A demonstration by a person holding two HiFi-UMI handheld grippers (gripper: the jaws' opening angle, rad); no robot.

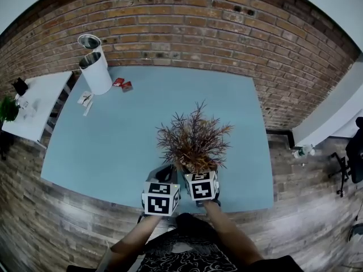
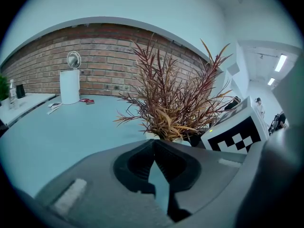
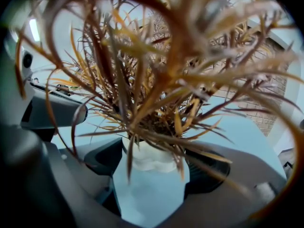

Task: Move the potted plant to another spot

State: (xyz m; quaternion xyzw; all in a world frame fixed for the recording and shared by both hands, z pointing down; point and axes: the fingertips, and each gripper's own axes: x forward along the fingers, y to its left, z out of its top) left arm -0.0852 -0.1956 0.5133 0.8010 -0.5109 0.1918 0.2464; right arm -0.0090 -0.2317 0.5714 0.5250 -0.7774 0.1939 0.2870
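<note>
Right tongs (image 3: 153, 169) pinch the white pot of the one potted plant (image 3: 151, 156), and its brown leaves block most of my view there. Left tongs (image 2: 154, 151), just left of the plant, are pressed together on nothing. Both hover over the blue counter (image 1: 113, 135).

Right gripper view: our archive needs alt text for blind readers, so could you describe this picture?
The right tool holds the potted plant by its white pot between two dark jaws; reddish-brown spiky leaves fill most of the frame. Behind lie a pale blue table and, at left, the left tool.
</note>
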